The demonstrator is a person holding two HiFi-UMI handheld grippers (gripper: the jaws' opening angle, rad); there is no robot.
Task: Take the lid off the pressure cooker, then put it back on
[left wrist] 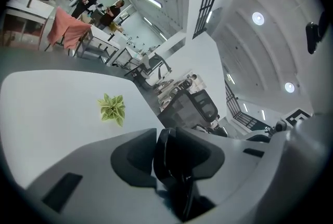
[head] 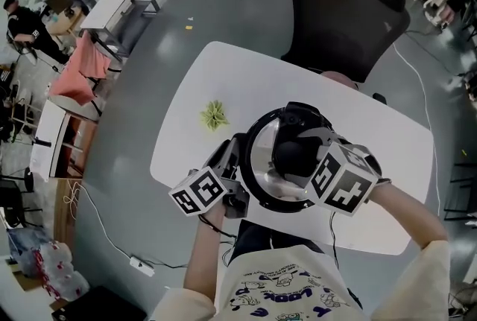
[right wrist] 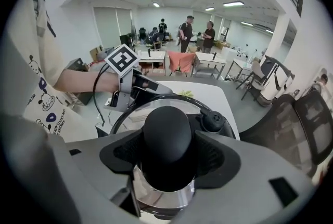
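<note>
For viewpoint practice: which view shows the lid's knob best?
The right gripper view: the knob sits large, central, between the right gripper's jaws. The head view shows it partly covered by that gripper. The left gripper view shows a handle, no knob.

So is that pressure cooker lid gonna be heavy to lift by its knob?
Probably heavy for its size: the lid looks like shiny metal. The round black knob looks smooth, so it might slip. Likely stiff, not bendy.

Left gripper (head: 232,159) hides the cooker's side handle (left wrist: 174,166) in the head view; green object (head: 214,115) too small to identify.
</note>
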